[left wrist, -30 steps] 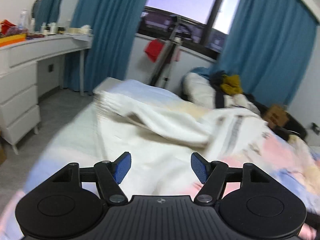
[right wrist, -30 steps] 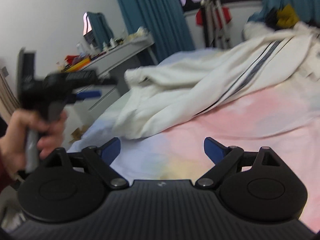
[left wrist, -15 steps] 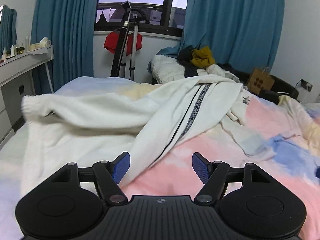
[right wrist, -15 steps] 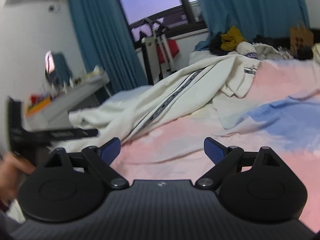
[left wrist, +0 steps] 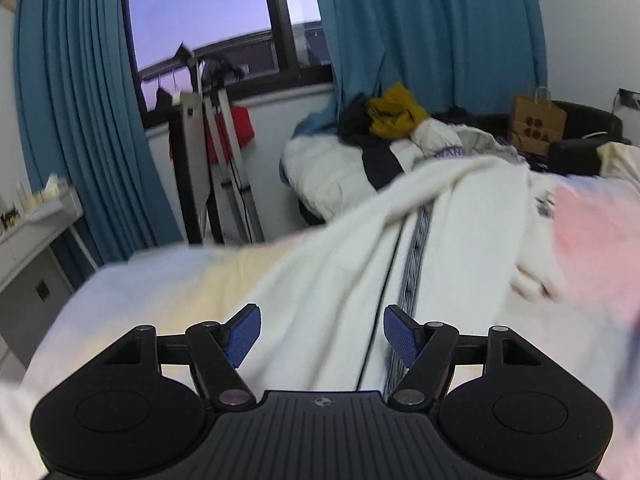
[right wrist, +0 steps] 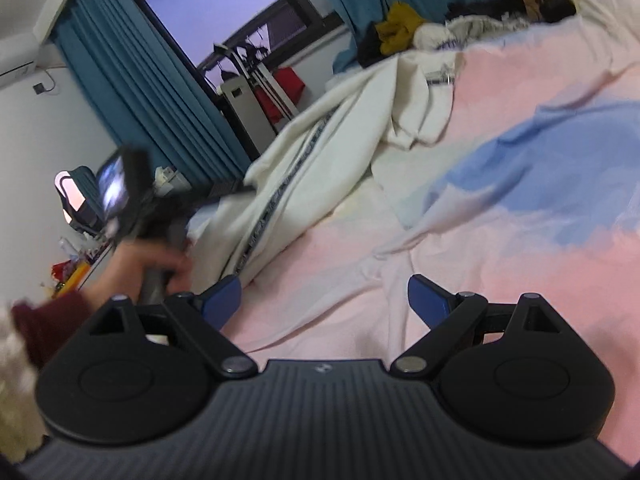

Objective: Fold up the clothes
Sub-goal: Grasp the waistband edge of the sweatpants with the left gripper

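1. A white garment (left wrist: 340, 264) with a dark patterned stripe is seen lying crumpled on the bed (right wrist: 500, 240), which is covered by a pink, blue and pale yellow sheet.
2. The left hand-held gripper (left wrist: 322, 334) is held just above the garment, and its blue pads (left wrist: 242, 336) are spread apart. Nothing is pinched between them.
3. The dark stripe (left wrist: 416, 256) is seen running up the cloth from beside the right pad.
4. The right hand-held gripper (right wrist: 324, 300) is held over the pink part of the sheet. Its jaws are spread wide, and nothing is held in them.
5. In the right wrist view, the left gripper is seen blurred, gripped by a hand (right wrist: 140, 264) with a dark red sleeve (right wrist: 44, 328), right at the edge of the garment.
6. A heap of other clothes (left wrist: 392, 116), yellow and dark, is seen at the far end of the bed.
7. Blue curtains (left wrist: 80, 100), a window (left wrist: 200, 20) and a brown paper bag (left wrist: 536, 120) are seen behind.
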Tool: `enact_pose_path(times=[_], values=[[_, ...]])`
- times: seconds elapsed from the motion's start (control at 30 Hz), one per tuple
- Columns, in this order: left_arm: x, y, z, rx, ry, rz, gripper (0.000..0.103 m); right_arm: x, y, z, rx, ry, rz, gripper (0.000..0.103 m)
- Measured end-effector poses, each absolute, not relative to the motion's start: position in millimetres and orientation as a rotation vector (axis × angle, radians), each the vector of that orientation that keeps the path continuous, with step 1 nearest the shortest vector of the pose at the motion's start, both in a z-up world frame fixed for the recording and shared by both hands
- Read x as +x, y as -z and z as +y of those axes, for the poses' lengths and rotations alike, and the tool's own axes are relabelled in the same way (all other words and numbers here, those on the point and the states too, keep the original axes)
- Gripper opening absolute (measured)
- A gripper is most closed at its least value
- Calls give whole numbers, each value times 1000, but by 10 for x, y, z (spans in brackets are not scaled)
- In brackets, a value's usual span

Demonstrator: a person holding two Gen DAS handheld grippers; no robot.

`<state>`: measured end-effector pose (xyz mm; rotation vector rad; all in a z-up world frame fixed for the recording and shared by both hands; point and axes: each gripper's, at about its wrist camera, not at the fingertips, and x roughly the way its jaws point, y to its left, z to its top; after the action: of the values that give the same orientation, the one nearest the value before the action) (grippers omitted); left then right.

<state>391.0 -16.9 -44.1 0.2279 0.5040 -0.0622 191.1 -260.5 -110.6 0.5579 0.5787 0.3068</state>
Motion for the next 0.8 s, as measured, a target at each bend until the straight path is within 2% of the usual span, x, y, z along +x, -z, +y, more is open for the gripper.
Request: enact_pose_path(times=[0.07,0.13,0.17,0.2,0.3,0.43,0.67,0.8], values=[[4185,488,-283,214,92,546,66,1989,1185,-2587,564,-311,599,92],[4408,563,-390,217,100,587,44,2051,1259,-2575,569,-306,617,92],[4485,615,-461,243,92,603,36,2079,1295,-2573,572,-301,626,92],[4495,646,-508,257,97,606,19,2098,1328,-2575,577,-301,631,92],[4467,687,-617,289,112,598,7,2164,1418,-2576,589,-288,661,92],[4165,460,-667,297,172,533,5,2173,1437,-2583,615,-298,676,92],[3116,-132,-762,291,367,469,5,1992,1246,-2672,602,-257,611,92],[2440,-157,-767,283,467,489,5,1858,1128,-2808,622,-216,565,92]])
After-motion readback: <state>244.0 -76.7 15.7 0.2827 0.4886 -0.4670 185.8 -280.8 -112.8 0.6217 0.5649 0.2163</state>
